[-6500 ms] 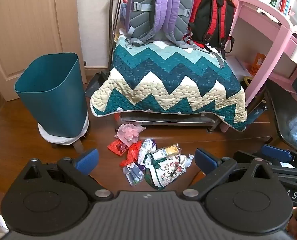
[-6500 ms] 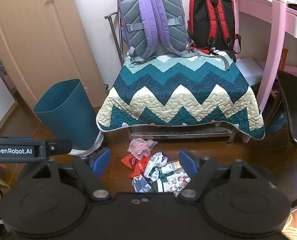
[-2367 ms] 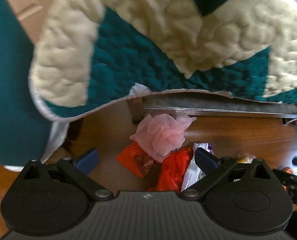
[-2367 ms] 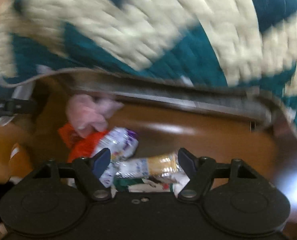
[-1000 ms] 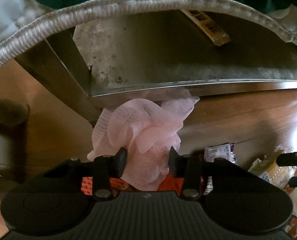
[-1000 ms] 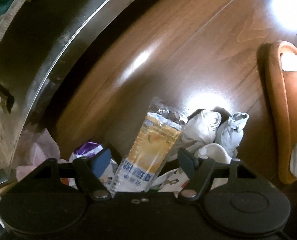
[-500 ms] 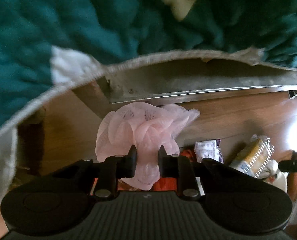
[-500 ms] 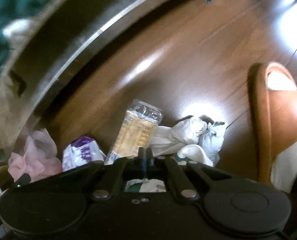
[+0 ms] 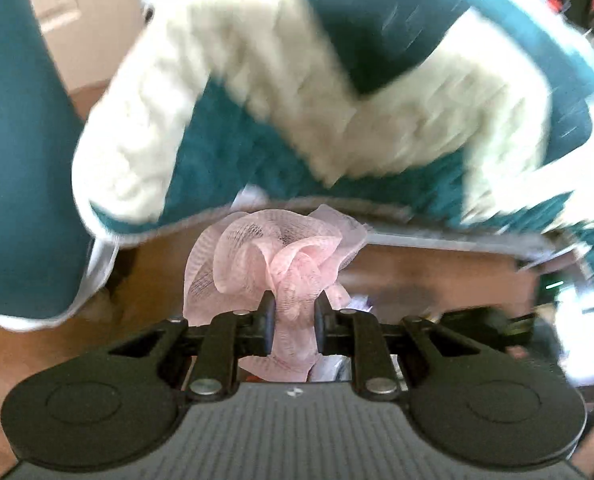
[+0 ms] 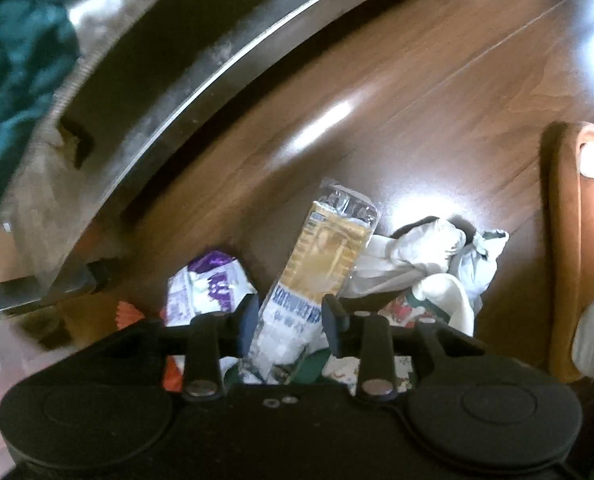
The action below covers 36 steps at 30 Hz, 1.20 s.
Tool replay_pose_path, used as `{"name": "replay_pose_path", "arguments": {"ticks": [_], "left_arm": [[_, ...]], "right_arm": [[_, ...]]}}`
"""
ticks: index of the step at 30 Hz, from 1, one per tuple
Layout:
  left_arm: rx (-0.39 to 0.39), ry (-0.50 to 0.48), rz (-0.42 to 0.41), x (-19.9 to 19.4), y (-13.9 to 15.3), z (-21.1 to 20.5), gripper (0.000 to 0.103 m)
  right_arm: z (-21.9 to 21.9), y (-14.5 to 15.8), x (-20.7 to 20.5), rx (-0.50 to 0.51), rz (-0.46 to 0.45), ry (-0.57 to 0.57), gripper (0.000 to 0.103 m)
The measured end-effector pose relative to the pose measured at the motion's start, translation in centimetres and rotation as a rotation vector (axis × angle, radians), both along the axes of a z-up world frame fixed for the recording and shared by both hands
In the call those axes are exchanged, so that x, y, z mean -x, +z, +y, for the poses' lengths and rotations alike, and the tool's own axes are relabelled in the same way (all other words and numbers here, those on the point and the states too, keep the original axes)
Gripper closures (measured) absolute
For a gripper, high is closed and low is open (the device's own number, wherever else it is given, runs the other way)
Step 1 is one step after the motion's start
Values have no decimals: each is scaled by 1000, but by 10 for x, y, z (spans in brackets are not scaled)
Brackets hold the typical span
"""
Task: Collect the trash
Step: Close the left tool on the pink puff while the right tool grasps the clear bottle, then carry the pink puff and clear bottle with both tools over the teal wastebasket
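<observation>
Wood floor (image 10: 437, 92); left gripper (image 9: 291, 312) clamps pink mesh (image 9: 273, 256); right gripper (image 10: 291, 316) seemingly pinches wrapper (image 10: 321, 264).

Home bedroom. Teal/cream quilt (image 9: 257, 92) draped over metal frame (image 10: 201, 76). Wood floor (image 10: 437, 92), slipper (image 10: 573, 240) w/ sock.

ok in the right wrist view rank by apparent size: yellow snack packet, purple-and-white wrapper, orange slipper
1. Orange slipper, though cut off by the frame.
2. Long yellow snack packet, nearer the camera.
3. Crumpled purple-and-white wrapper, partly hidden by the right claw.

Crumpled pink mesh net (image 9: 281, 264) pinched aloft, clear yellow-and-white snack wrapper (image 10: 317, 272) tilted over wrappers on floor
</observation>
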State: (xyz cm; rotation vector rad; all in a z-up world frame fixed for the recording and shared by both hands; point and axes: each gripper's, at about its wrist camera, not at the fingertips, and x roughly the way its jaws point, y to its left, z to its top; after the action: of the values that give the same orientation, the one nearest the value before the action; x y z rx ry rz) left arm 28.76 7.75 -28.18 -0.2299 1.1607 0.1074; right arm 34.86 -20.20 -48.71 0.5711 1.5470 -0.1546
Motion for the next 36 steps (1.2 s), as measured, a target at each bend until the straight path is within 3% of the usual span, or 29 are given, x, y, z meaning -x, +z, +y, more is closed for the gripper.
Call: {"name": "replay_pose_path", "arguments": {"ticks": [3,7,13,18,28,36], "left_arm": [[-20,-43,-65,-4,5,-9,84],[12,-75,-57,-13,-6,-14,85],[15,-89,-61,-12,-13,-16,84],[50,-80,-39,-13,-12,-14,85],[44,-98,-75,-9,-5,-24,85],[90,-102,-117,18,39,-31,85]], "right_arm": [[0,-14,-3,29,25,-63,67],[1,-25,-8,73,39,-142,55],[15,-34,-3,142,41,-98,55],[22,-22,4,129,19,-39,57],[17,57,28,128,-149,155,59],[42,165,51,102,-313,389,59]]}}
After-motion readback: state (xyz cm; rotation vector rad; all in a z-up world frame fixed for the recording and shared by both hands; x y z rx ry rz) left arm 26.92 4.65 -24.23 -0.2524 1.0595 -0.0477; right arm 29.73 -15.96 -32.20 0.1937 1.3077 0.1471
